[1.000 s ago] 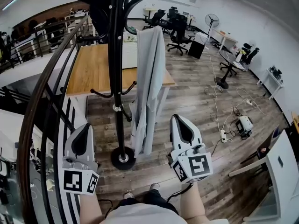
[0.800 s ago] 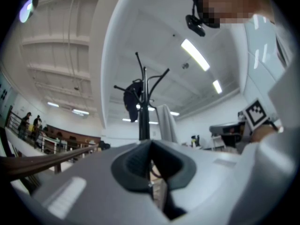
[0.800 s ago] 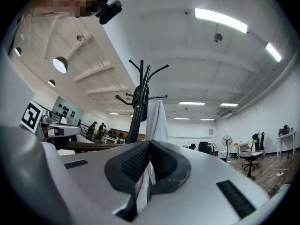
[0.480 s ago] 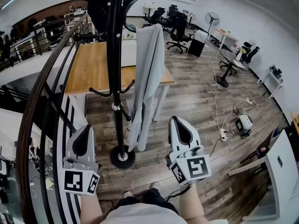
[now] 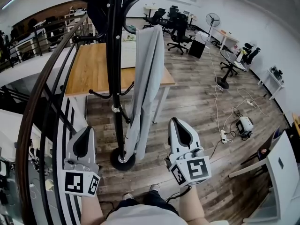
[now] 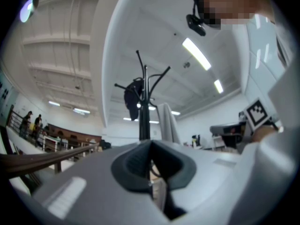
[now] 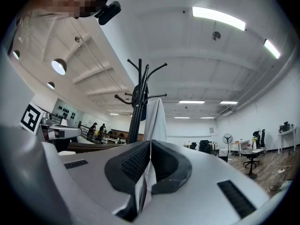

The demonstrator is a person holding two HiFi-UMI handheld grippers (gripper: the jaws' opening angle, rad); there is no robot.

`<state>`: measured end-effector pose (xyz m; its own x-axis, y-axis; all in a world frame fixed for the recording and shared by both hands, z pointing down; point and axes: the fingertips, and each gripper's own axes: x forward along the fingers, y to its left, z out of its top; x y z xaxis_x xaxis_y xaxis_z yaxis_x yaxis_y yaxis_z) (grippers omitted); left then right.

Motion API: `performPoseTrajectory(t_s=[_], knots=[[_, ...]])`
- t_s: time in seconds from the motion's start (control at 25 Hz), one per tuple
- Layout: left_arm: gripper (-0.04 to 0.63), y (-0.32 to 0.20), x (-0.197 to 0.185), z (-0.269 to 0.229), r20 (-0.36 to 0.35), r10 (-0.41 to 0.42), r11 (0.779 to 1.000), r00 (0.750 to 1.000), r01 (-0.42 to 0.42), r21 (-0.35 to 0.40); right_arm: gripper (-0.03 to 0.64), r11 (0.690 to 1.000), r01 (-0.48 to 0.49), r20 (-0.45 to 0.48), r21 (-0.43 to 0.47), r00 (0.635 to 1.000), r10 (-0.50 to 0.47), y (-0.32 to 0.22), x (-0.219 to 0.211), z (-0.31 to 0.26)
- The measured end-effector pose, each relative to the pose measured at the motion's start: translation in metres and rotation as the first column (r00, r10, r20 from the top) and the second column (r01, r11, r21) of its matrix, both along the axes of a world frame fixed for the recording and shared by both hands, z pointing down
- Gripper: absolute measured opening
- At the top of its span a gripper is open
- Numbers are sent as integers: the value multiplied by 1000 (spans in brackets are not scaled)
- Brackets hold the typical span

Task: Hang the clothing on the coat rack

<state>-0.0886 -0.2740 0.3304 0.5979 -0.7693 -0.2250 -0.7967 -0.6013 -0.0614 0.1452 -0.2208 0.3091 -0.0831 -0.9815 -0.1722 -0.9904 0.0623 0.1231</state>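
Light grey garment [image 5: 149, 74]: hangs full length from an upper hook of the black coat rack [image 5: 114, 86], draped close beside the pole. The hem reaches down near the round base; cannot tell whether it touches the wood floor [image 5: 197, 102]. A dark item [image 5: 97, 7] hangs on another hook, on the far side of the pole.

Left gripper [image 5: 86, 130]: jaws together, nothing between them, held low and well apart from the garment.
Right gripper [image 5: 178, 124]: jaws likewise closed and empty, just to the right of the hem, not touching it.

Wooden table [image 5: 91, 69] stands behind the rack.

Judgement: the hanging step looks complete, with the garment carried by the rack alone and neither gripper on it. Nothing evident remains beyond confirming the hook holds.
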Motion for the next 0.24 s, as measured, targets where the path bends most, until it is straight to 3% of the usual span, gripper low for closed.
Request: performPoseTrajectory(t_s=[0.24], knots=[[6,-3,6,-5,-2,3,1000,1000,-3,-1,-2,1000,-5,-1,-1,1000,5,-2,6,-4]])
